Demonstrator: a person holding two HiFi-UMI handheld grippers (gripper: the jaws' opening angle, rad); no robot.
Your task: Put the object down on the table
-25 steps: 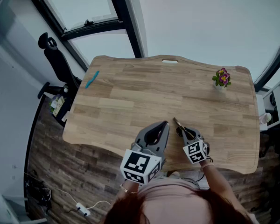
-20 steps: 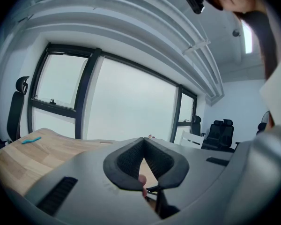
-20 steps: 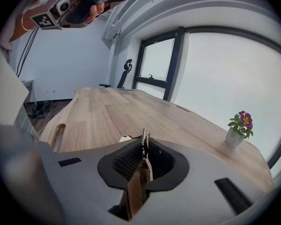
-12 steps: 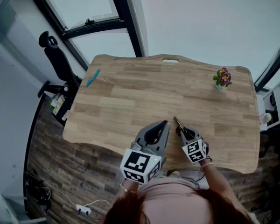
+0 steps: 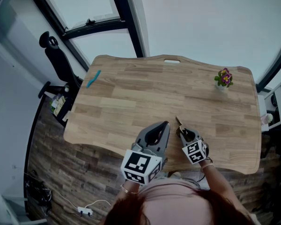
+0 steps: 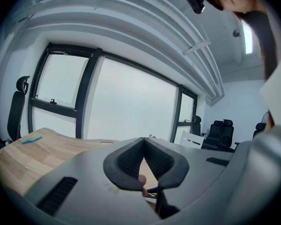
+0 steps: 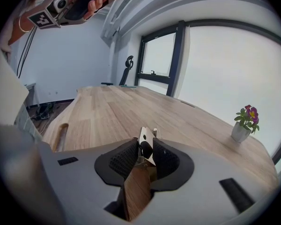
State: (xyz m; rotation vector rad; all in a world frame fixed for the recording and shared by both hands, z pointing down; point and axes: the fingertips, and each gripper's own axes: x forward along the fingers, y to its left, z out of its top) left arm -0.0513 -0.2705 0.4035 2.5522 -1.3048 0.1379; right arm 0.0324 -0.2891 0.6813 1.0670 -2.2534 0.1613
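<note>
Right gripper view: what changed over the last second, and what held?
The right gripper has just been opening its fingers. The small metal object stands between them, no longer squeezed, low over the table. Neither hand visibly moved. The left gripper stays shut; flower pot and blue item are unmoved.

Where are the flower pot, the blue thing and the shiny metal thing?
flower pot [image 7: 240,131], right gripper view, on the pot's side.
blue thing [image 5: 92,78], head view, on its middle.
shiny metal thing [image 7: 144,136], right gripper view, on its flat tip.
</note>
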